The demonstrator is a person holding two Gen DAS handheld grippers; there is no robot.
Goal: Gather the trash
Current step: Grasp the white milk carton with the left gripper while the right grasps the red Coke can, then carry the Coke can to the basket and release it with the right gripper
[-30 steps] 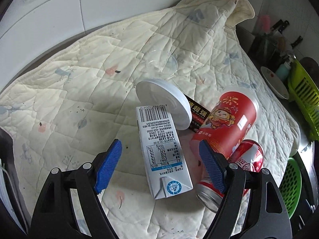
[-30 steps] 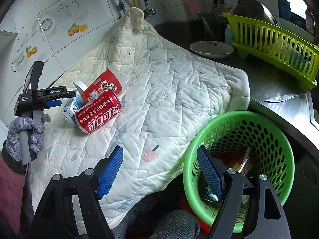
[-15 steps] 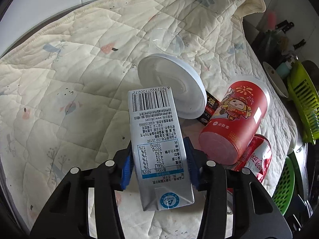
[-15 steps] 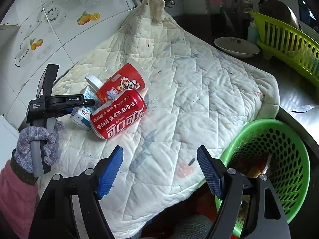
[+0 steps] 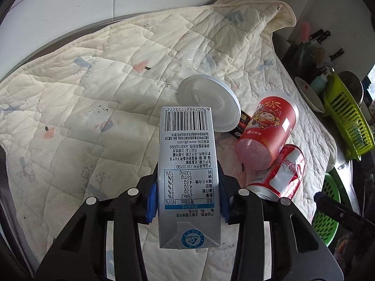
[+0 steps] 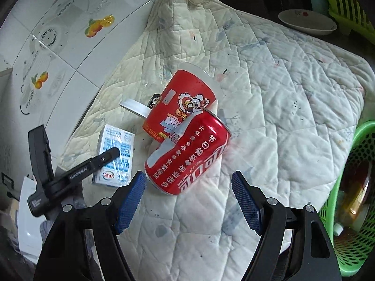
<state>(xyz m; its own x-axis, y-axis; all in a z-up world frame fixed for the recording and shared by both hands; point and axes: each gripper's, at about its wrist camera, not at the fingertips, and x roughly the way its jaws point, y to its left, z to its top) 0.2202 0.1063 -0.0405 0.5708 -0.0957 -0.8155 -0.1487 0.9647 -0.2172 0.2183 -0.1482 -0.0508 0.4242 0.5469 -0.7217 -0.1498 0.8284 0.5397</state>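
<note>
Since a second ago the left gripper (image 5: 186, 201) has closed its jaws onto the milk carton (image 5: 187, 175), and the right gripper (image 6: 188, 199) has neared the cola can (image 6: 187, 154), jaws wide. On the quilted cloth (image 5: 93, 93), the red paper cup (image 5: 267, 131) lies touching the can; a white lid (image 5: 208, 103) leans behind the carton. The green basket (image 6: 365, 138) sits right.

- Left gripper (image 5: 187, 201): open around the milk carton (image 5: 187, 178) a second ago, now clamped on its sides.
- Right gripper (image 6: 187, 201): moved from the green basket (image 6: 358, 187) toward the cola can (image 6: 189, 157), jaws apart.
</note>
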